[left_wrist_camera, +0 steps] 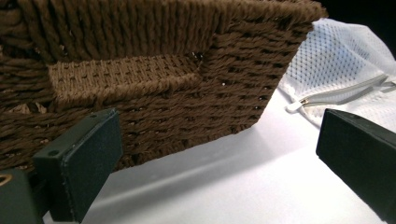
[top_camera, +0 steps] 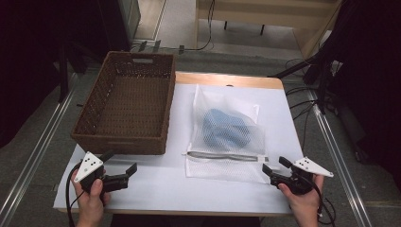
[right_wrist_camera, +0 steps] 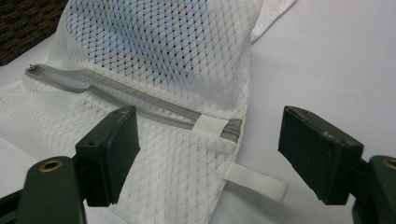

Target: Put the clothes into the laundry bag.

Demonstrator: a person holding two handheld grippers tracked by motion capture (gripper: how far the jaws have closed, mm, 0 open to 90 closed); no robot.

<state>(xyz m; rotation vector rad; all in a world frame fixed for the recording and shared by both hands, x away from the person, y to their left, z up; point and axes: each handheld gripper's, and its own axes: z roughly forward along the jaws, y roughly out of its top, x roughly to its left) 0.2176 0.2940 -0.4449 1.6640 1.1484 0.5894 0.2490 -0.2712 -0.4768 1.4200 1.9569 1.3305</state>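
White mesh bag (top_camera: pixel 226 135) – grey zipper (top_camera: pixel 227 155), blue lump inside, woven brown basket (top_camera: pixel 126 101) beside.

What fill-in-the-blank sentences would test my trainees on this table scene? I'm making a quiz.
1. The blue cloth lies inside a white ____ bag.
2. The bag's grey zip is ____.
3. Left of the bag stands a brown woven ____.
4. The right claw, beside the bag's corner, has its jaws ____.

Missing words: mesh; closed; basket; open
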